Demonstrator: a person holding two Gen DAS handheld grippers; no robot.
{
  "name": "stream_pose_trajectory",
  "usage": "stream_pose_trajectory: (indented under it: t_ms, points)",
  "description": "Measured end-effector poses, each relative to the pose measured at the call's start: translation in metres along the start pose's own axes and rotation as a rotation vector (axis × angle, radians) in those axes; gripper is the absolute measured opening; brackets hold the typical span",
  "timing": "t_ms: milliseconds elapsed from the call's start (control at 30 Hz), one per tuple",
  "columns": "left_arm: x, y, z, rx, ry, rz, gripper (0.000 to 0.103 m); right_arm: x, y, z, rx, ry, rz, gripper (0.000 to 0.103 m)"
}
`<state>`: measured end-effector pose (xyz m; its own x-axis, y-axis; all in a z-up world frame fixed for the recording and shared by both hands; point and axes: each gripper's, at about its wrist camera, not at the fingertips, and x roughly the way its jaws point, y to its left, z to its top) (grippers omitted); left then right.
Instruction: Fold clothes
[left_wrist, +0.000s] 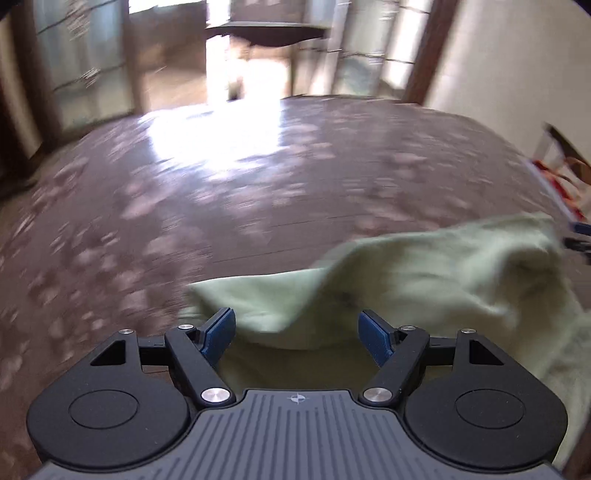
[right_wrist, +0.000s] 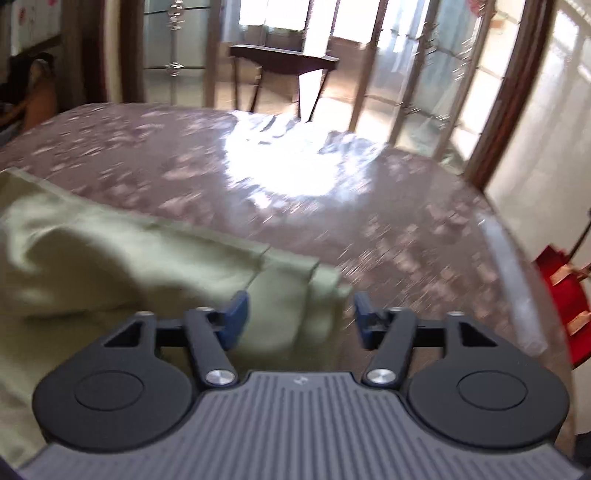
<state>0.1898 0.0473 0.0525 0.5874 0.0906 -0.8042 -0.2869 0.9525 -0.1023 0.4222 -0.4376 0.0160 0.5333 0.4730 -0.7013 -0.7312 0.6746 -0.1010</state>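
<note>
A pale green garment (left_wrist: 424, 273) lies rumpled on the patterned bedspread (left_wrist: 184, 206) — hemmed edge outward.

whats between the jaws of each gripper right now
Pale green cloth lies in the gap of the open left gripper, unpinched, in its own view. The right wrist view shows the same with the right gripper.

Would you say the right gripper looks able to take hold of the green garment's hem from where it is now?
Probably yes. The right gripper stands open with the green garment lying between its blue pads, and nothing blocks the way on the patterned table.
</note>
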Motion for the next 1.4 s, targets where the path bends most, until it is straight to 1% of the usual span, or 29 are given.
stream_pose_trajectory:
  t_ms: [33, 67, 133, 200, 267, 333, 367, 467, 567, 633, 700, 733, 767, 833, 933, 1033, 1100, 1167, 1200, 1233, 1267, 1300, 1333, 1400]
  points:
    - [-0.001, -0.014, -0.001, 0.043, -0.01, -0.022, 0.078, -0.004, 0.002, -0.007, 0.01, 0.003, 0.027, 0.068]
    - [0.003, -0.03, 0.0, 0.088, -0.009, -0.035, 0.082, -0.007, 0.003, -0.013, 0.025, -0.004, 0.05, 0.068]
    - [0.011, -0.061, 0.0, 0.178, -0.006, -0.06, 0.087, -0.009, 0.004, -0.022, 0.086, -0.024, 0.086, 0.068]
    - [0.027, -0.09, 0.002, 0.268, 0.005, -0.074, 0.087, -0.006, 0.005, -0.026, 0.148, -0.036, 0.123, 0.068]
    - [0.044, -0.112, 0.001, 0.319, 0.027, -0.086, 0.087, -0.002, 0.004, -0.027, 0.189, -0.05, 0.148, 0.068]
    - [0.06, -0.126, -0.002, 0.354, 0.051, -0.096, 0.087, 0.009, 0.007, -0.023, 0.234, -0.038, 0.164, 0.068]
    - [0.069, -0.131, -0.004, 0.369, 0.068, -0.097, 0.087, 0.017, 0.006, -0.021, 0.247, -0.031, 0.158, 0.068]
    - [0.094, -0.13, -0.014, 0.384, 0.163, -0.06, 0.087, 0.025, 0.006, -0.02, 0.281, -0.034, 0.099, 0.068]
    - [0.099, -0.116, -0.022, 0.346, 0.184, -0.082, 0.087, 0.032, 0.0, -0.021, 0.341, -0.03, 0.059, 0.068]
    - [0.097, -0.116, -0.024, 0.356, 0.192, -0.082, 0.088, 0.038, 0.003, -0.02, 0.328, -0.012, 0.056, 0.066]
    - [0.096, -0.119, -0.026, 0.382, 0.2, -0.072, 0.09, 0.042, 0.011, -0.018, 0.283, -0.006, 0.045, 0.048]
    - [0.096, -0.12, -0.027, 0.392, 0.202, -0.068, 0.09, 0.041, 0.015, -0.016, 0.252, -0.011, 0.035, 0.035]
    - [0.095, -0.12, -0.028, 0.391, 0.201, -0.067, 0.09, 0.037, 0.018, -0.014, 0.23, -0.024, 0.029, 0.028]
    - [0.094, -0.118, -0.03, 0.388, 0.198, -0.069, 0.091, 0.029, 0.019, -0.01, 0.213, -0.057, 0.026, 0.019]
    - [0.091, -0.115, -0.031, 0.392, 0.203, -0.069, 0.093, 0.014, 0.015, -0.005, 0.229, -0.099, 0.033, 0.015]
    - [0.091, -0.115, -0.03, 0.406, 0.21, -0.066, 0.094, -0.001, 0.01, 0.001, 0.241, -0.135, 0.033, 0.015]
    - [0.091, -0.115, -0.03, 0.413, 0.214, -0.067, 0.095, -0.01, 0.008, 0.004, 0.234, -0.146, 0.017, 0.014]
    - [0.09, -0.116, -0.031, 0.423, 0.216, -0.071, 0.096, -0.012, 0.007, 0.003, 0.229, -0.136, -0.013, 0.015]
    - [0.089, -0.116, -0.031, 0.429, 0.217, -0.072, 0.096, -0.014, 0.006, 0.003, 0.226, -0.131, -0.028, 0.017]
    - [0.088, -0.116, -0.031, 0.432, 0.218, -0.073, 0.096, -0.015, 0.005, 0.003, 0.223, -0.126, -0.042, 0.034]
    - [0.087, -0.115, -0.031, 0.429, 0.218, -0.074, 0.096, -0.014, 0.004, 0.001, 0.22, -0.107, -0.074, 0.055]
    - [0.086, -0.114, -0.031, 0.425, 0.219, -0.075, 0.096, -0.011, 0.003, -0.003, 0.216, -0.079, -0.119, 0.062]
    - [0.085, -0.113, -0.03, 0.419, 0.218, -0.077, 0.096, -0.01, 0.001, -0.007, 0.214, -0.066, -0.158, 0.066]
    - [0.076, -0.106, -0.03, 0.378, 0.198, -0.087, 0.096, -0.012, -0.003, -0.015, 0.221, -0.052, -0.193, 0.066]
